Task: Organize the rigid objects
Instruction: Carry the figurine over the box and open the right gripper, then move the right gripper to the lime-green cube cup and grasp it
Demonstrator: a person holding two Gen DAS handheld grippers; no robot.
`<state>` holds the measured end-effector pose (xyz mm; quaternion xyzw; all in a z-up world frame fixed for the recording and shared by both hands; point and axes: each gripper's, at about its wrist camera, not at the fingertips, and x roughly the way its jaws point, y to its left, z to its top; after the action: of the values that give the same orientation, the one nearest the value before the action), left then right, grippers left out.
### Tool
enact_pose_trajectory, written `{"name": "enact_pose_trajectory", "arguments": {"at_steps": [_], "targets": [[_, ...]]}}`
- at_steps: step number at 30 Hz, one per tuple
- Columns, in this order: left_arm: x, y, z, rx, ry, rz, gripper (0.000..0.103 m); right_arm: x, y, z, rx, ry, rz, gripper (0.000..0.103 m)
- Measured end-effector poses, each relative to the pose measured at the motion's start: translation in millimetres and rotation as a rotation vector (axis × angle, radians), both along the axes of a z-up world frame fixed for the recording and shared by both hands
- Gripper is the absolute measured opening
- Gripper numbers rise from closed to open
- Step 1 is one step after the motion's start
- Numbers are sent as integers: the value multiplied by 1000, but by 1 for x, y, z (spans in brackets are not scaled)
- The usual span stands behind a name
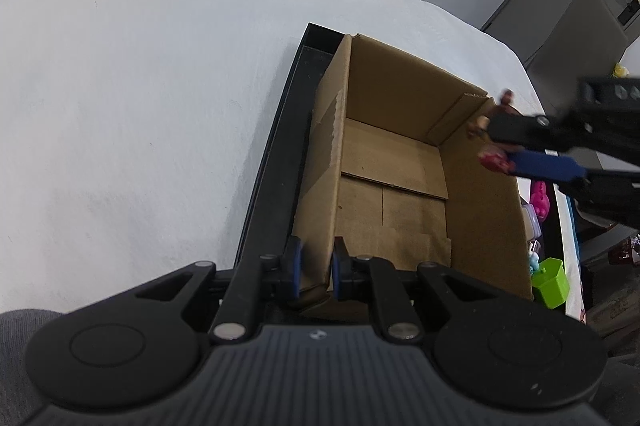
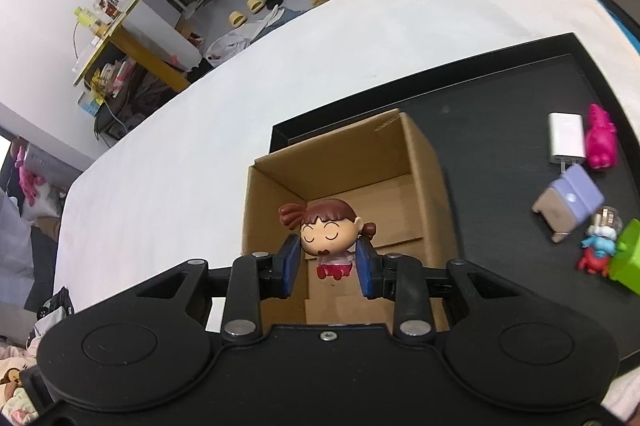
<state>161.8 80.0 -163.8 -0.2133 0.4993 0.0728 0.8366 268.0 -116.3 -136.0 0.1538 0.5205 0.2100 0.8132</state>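
An open cardboard box (image 1: 400,162) stands on a black tray (image 1: 276,162) on the white table. My left gripper (image 1: 316,266) is shut on the box's near left wall. My right gripper (image 2: 328,262) is shut on a girl figurine (image 2: 328,230) with brown pigtails and a pink dress, held over the box (image 2: 344,178). In the left wrist view the right gripper (image 1: 496,146) and figurine (image 1: 494,160) are at the box's right rim. The inside of the box looks bare.
On the tray (image 2: 500,114) right of the box lie a white charger (image 2: 566,138), a magenta toy (image 2: 600,138), a lilac block (image 2: 568,202), a small blue-and-red figure (image 2: 596,250) and a green cup (image 2: 628,258). White table (image 1: 140,86) spreads left.
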Motion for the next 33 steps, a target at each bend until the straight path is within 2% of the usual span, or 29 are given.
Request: {"name": "enact_pose_trajectory", "arguments": {"at_steps": [5, 6, 9, 14, 19, 23, 27, 33], "targets": [[1, 1, -1, -22, 9, 6, 13, 4, 21, 2, 20, -8, 25, 30], [2, 2, -2, -25, 10, 8, 13, 3, 25, 4, 33, -14, 35, 33], [2, 3, -2, -32, 12, 14, 13, 1, 30, 11, 70, -36, 59, 56], [2, 5, -1, -36, 14, 16, 14, 2, 19, 12, 76, -20, 49, 58], [1, 6, 0, -33, 15, 22, 14, -4, 0, 17, 69, -34, 32, 72], [1, 5, 1, -30, 18, 25, 14, -6, -9, 21, 57, -35, 26, 74], [2, 4, 2, -27, 22, 26, 14, -10, -18, 28, 27, -40, 23, 83], [3, 1, 3, -14, 25, 25, 14, -12, -45, 37, 3, -45, 4, 85]]}}
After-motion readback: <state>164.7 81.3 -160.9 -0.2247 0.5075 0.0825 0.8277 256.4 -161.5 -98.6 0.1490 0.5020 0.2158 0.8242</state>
